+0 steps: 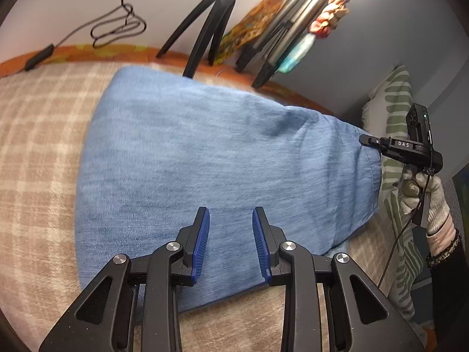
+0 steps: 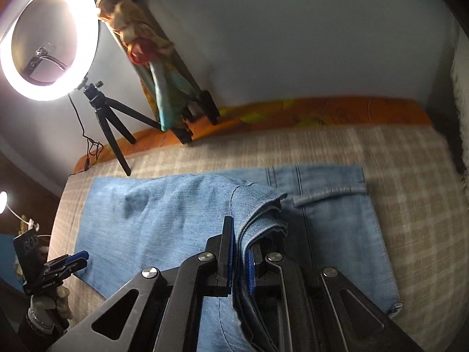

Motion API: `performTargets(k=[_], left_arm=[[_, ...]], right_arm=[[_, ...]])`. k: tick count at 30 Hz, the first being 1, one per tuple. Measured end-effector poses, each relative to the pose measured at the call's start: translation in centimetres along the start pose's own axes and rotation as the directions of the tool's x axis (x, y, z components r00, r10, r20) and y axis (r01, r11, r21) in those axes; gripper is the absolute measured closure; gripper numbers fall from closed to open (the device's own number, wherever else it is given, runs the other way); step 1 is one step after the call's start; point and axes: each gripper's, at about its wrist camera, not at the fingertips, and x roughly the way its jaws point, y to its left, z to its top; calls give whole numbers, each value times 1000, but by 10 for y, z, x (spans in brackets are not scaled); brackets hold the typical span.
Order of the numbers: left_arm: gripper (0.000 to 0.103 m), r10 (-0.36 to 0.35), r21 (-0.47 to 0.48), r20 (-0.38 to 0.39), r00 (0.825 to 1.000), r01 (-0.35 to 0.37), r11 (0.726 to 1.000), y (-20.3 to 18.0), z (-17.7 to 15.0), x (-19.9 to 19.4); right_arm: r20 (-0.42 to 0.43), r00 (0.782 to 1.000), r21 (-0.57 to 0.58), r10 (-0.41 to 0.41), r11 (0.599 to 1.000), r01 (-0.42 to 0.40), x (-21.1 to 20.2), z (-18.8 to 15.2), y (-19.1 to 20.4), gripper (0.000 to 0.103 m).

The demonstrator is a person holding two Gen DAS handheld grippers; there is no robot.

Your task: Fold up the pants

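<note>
Tongs on the right gripper [image 2: 240, 249] pinch the hem layers of blue pants [image 2: 164, 214]; left gripper [image 1: 230, 234] hovers spread over the denim. Pants lie on a checked blanket [image 2: 410, 170]. Beyond, a tripod [image 2: 114, 120] and ring light [image 2: 49, 44].

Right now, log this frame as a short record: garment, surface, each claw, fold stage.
garment: light blue denim pants, partly folded
surface: beige plaid blanket on a bed
left claw: open, empty, over the denim
right claw: shut on the stacked leg hems, lifted over the waistband end
fold stage: hems brought toward the waist, not yet released
background: lit ring light on a black tripod
</note>
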Motion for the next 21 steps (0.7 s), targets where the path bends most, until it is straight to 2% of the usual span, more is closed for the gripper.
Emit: performTargets(k=[4,5,6,8,9,11,14,16,18,19,21], left_arm=[[75,4,-21,-20,1000,-4,1000,6,0,7],[75,7,-21,-20,1000,-7,1000,6,1,8],[75,10,-20,-19,1000,-10,1000,6,1,9],[75,10,-20,-16,1000,-11,1000,6,1,10],[75,13,-19,-14,1000,-13,1000,6,2,10],[75,17,-15,-14,1000,-17,1000,8,-1,9],[75,29,2,-14,1000,-28,1000,6,-2,12],[75,32,9,-13,999,-32,999,5,-1,12],[75,29,8,-12,1000,-29,1000,6,-1,13],[75,27,7,-12,1000,-27,1000,7,0,13],[75,28,12,-12,1000,-28,1000,7,1,13]], right_arm=[[-10,994,13,108,994,-108,9,-8,-18,89],[-16,991,12,134,991,-133,10,-9,-21,79],[-13,984,15,179,984,-179,8,-9,-25,61],[6,967,36,256,966,-256,5,-7,-35,44],[18,957,53,289,956,-289,5,-5,-40,38],[36,938,111,346,931,-348,10,1,-51,33],[45,939,227,341,912,-342,29,11,-69,34],[38,949,271,314,910,-313,42,17,-74,39],[29,962,268,270,925,-268,50,20,-71,54],[26,969,250,247,937,-246,53,21,-67,68],[42,984,170,174,969,-178,49,21,-52,85]])
